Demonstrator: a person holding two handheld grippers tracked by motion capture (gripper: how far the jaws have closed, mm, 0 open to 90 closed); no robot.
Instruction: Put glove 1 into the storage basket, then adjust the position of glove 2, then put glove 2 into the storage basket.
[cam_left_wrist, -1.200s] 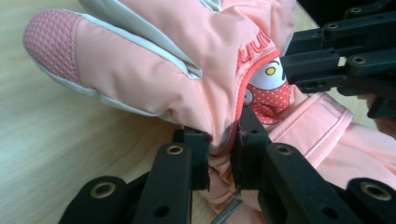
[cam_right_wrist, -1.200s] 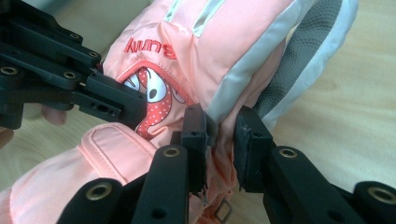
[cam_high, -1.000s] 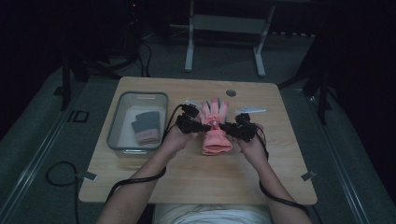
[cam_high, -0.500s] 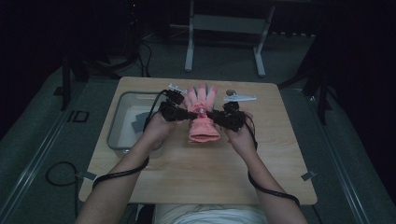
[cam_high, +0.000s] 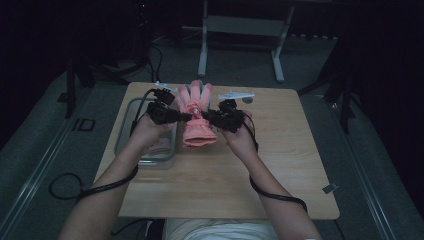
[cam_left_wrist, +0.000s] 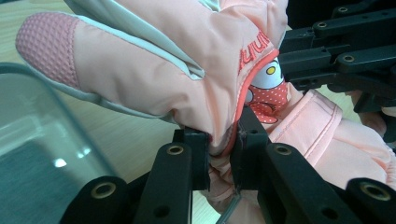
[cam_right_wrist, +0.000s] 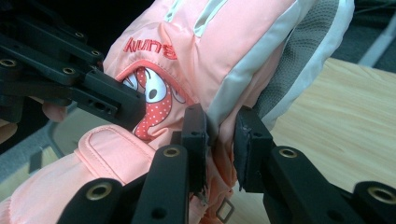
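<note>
A pink padded glove (cam_high: 198, 131) with grey trim and a cartoon patch hangs above the wooden table (cam_high: 280, 155), its fingers pointing away from the person. My left gripper (cam_high: 187, 117) is shut on the glove's left edge (cam_left_wrist: 163, 60); its pads (cam_left_wrist: 198, 149) pinch a fold of fabric. My right gripper (cam_high: 208, 116) is shut on the right edge, with the fold squeezed between its pads (cam_right_wrist: 196, 135) just below the grey side panel of the glove (cam_right_wrist: 224, 51). Each gripper view also shows the other gripper's black jaws across the glove.
A clear rectangular container (cam_high: 123, 136) stands at the table's left, under my left hand, with soft items inside. Small white objects (cam_high: 236, 94) lie near the far edge. Cables trail from both grippers off the near edge.
Both hands have lifted the glove together and carried it away from the person and to the left, toward the container. Both grips stayed shut.
</note>
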